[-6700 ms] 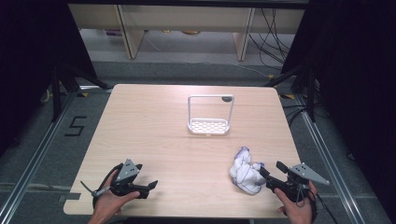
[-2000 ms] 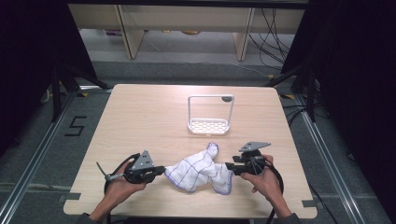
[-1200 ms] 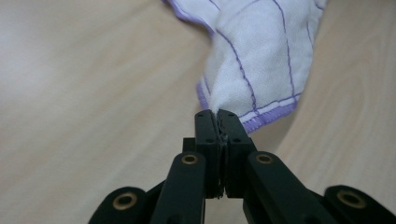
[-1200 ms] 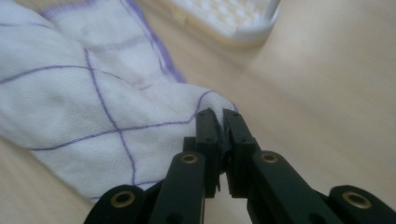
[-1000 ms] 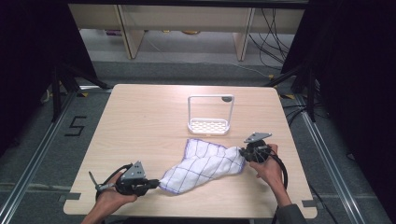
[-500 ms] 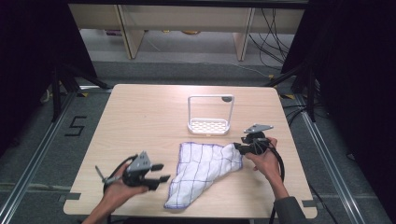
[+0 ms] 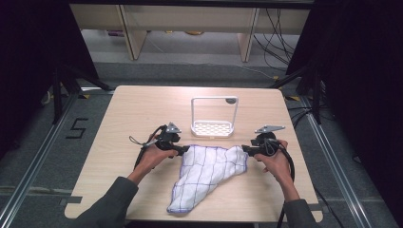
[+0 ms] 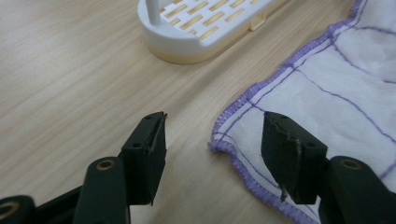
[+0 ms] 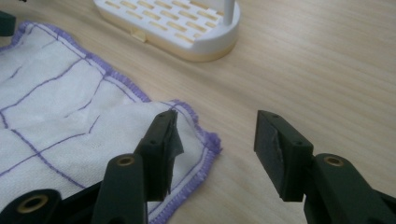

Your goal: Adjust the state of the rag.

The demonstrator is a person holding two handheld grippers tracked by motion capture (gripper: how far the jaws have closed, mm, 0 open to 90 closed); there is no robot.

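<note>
High view: the white cloth (image 7: 209, 173) with purple grid lines lies spread on the counter (image 7: 119, 123), just in front of the white rack (image 7: 213, 128). Left gripper (image 7: 183, 151) and right gripper (image 7: 244, 150) sit at its two far corners, jaws just opened, pads off the fabric

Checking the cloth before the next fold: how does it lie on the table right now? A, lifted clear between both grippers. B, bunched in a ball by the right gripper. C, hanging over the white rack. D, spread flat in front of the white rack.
D: the cloth lies spread flat on the table, just in front of the white rack.
</note>
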